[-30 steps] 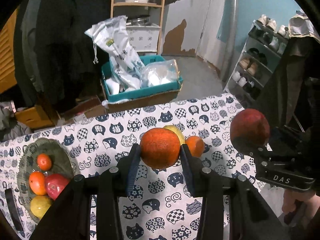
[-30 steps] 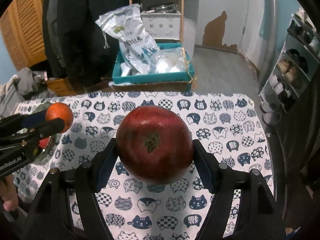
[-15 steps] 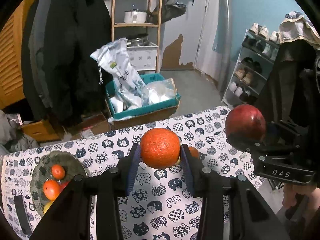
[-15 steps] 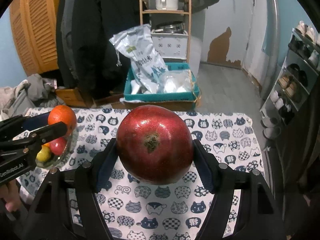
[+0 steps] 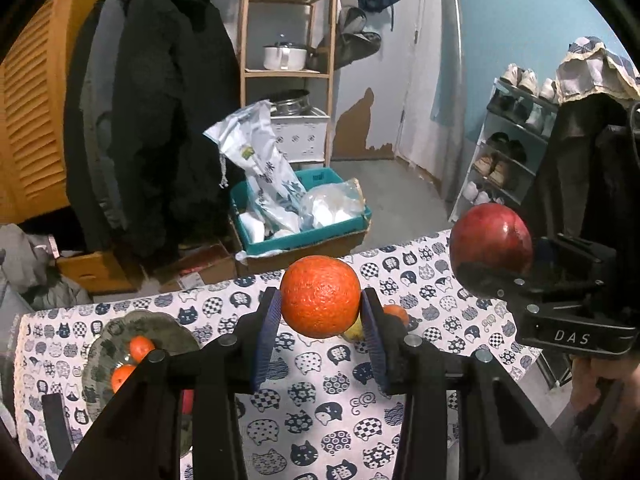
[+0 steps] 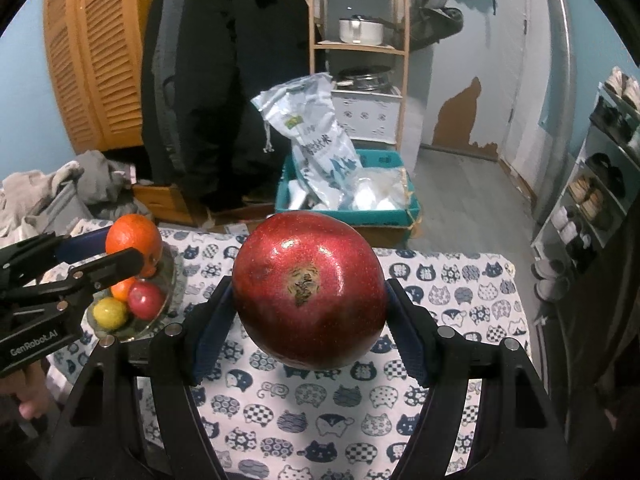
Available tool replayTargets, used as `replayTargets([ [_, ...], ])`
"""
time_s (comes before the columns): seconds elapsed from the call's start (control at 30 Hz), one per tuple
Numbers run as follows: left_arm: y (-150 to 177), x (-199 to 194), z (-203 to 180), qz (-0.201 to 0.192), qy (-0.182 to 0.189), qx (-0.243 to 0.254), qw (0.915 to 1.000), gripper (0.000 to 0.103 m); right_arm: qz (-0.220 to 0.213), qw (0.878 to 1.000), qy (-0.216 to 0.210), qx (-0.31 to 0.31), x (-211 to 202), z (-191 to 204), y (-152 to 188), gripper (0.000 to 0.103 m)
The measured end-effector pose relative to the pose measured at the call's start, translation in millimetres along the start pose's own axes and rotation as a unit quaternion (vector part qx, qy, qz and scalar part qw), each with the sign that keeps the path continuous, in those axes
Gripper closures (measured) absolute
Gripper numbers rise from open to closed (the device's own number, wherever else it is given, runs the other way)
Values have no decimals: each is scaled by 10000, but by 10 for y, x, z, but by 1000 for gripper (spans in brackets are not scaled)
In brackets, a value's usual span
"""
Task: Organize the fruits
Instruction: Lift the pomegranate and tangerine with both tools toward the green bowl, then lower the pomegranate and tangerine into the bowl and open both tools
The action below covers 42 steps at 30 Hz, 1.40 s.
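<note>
My left gripper (image 5: 320, 312) is shut on a large orange (image 5: 320, 297) and holds it high above the table; the orange also shows in the right wrist view (image 6: 134, 240). My right gripper (image 6: 310, 308) is shut on a big red apple (image 6: 310, 290), also held high; the apple shows at the right of the left wrist view (image 5: 491, 240). A glass plate (image 5: 160, 326) at the table's left holds small oranges (image 5: 141, 347), a red apple (image 6: 145, 301) and a yellow fruit (image 6: 110, 313). A small orange (image 5: 396, 314) and a yellow fruit lie mid-table, partly hidden by my left fingers.
The table wears a cat-print cloth (image 6: 440, 292). Beyond its far edge stand a teal box with bags (image 5: 304, 216), a wooden shelf (image 5: 288, 72), hanging coats (image 5: 160, 120) and a shoe rack (image 5: 512, 152). A dark flat object (image 5: 56, 424) lies near the table's left edge.
Both grippers have risen with their fruit; the table now sits lower and farther in both views. Both grips are unchanged.
</note>
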<state>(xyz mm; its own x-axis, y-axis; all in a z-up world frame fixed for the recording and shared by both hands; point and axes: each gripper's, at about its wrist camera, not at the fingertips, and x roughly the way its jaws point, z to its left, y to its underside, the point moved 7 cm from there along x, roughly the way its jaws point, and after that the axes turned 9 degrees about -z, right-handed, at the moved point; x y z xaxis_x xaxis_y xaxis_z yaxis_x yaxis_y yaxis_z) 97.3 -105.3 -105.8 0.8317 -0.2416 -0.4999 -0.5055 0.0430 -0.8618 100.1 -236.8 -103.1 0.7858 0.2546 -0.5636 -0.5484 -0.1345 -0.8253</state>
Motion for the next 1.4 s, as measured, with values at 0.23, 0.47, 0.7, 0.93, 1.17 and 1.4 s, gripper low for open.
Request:
replayTargets([
  [0.23, -11, -99, 201, -69, -145, -109, 9998, 62, 24, 9998, -163, -70, 71, 225, -65, 30],
  [0.47, 39, -167, 456, -69, -324, -275, 9991, 62, 85, 9993, -360, -76, 209, 464, -140, 30],
  [0.7, 129, -246, 800, -33, -541, -515, 9972, 62, 146, 9982, -557, -150, 379, 774, -193, 30],
  [0.93, 217, -351, 1240, -2, -770, -857, 9933, 62, 328, 9956, -860, -159, 620, 1133, -192, 30],
  [1.17, 324, -400, 1703, 68, -1101, -1135, 9874, 62, 553, 9922, -1077, -290, 900, 1546, -150, 30],
  [1.4, 563, -379, 2170, 303, -1463, -1435, 9783, 62, 760, 9885, -1211, -492, 1202, 1926, -51, 30],
])
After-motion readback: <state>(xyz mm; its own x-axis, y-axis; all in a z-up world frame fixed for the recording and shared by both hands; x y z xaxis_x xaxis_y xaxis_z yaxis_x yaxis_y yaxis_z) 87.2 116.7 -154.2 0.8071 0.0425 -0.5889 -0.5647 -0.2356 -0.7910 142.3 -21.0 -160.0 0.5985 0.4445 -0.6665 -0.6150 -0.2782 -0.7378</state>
